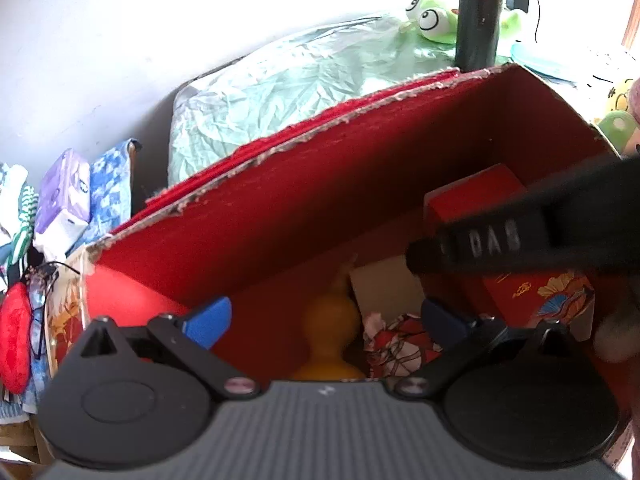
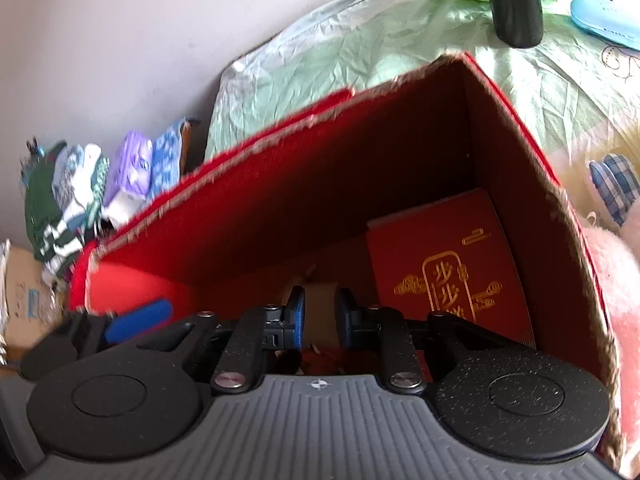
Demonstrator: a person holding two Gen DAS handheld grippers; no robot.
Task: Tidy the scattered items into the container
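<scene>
A red cardboard box (image 1: 320, 168) stands open on the table and also fills the right wrist view (image 2: 304, 184). Inside it lie a yellow gourd-shaped toy (image 1: 330, 332), a red patterned wrapper (image 1: 400, 344), a beige card (image 1: 384, 288) and red packets with gold print (image 2: 444, 264). My left gripper (image 1: 324, 320) is open, over the gourd toy inside the box. My right gripper (image 2: 320, 316) reaches into the box with its blue pads (image 2: 298, 316) close on either side of a beige piece (image 2: 320, 312). Its black body (image 1: 540, 232) crosses the left wrist view.
A pale green crumpled sheet (image 1: 280, 88) covers the table behind the box. A dark pole (image 1: 478, 12) and a green frog plush (image 1: 432, 20) stand at the back. Tissue packs and clutter (image 1: 64, 196) lie at the left. A pink plush (image 2: 616, 280) sits right of the box.
</scene>
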